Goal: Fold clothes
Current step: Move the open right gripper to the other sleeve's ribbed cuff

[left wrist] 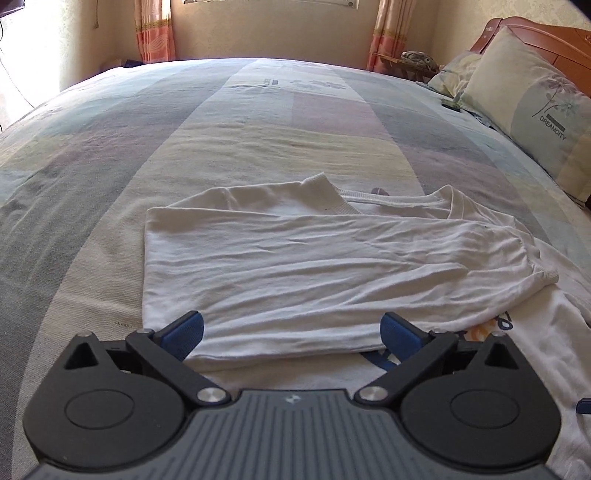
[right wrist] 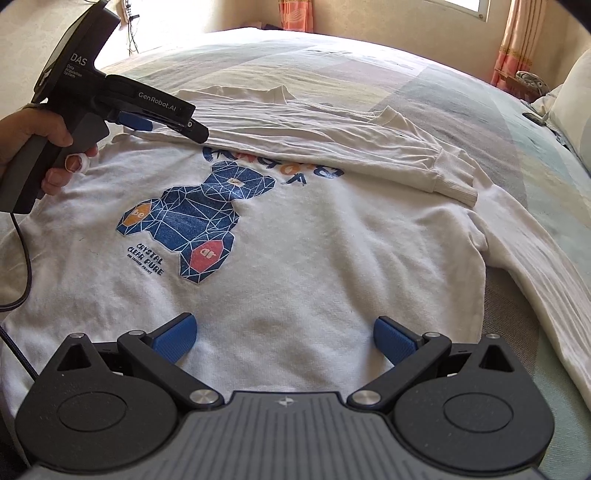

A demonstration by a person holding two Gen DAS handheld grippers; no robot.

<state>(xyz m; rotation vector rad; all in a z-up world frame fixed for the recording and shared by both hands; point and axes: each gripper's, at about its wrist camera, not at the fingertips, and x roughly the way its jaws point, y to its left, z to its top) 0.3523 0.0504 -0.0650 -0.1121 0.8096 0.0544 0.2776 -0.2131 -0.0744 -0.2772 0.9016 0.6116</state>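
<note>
A white sweatshirt (right wrist: 314, 266) with a blue bear print (right wrist: 199, 218) lies flat on the bed. One side is folded over across its top, and that sleeve ends in a ribbed cuff (right wrist: 454, 184). The other sleeve (right wrist: 535, 288) trails off to the right. In the left wrist view the folded part (left wrist: 295, 251) lies straight ahead of my left gripper (left wrist: 291, 328), which is open and holds nothing. The right wrist view shows the left gripper (right wrist: 166, 123) from the side at the fold's left end. My right gripper (right wrist: 284, 332) hovers open over the sweatshirt's near part.
A hand (right wrist: 33, 147) holds the left gripper's handle, and a black cable (right wrist: 22, 258) hangs from it. The striped bedspread (left wrist: 258, 129) stretches far beyond the shirt. A pillow (left wrist: 535, 110) leans on the wooden headboard (left wrist: 535, 33) at the right. A small dark object (left wrist: 450, 104) lies near it.
</note>
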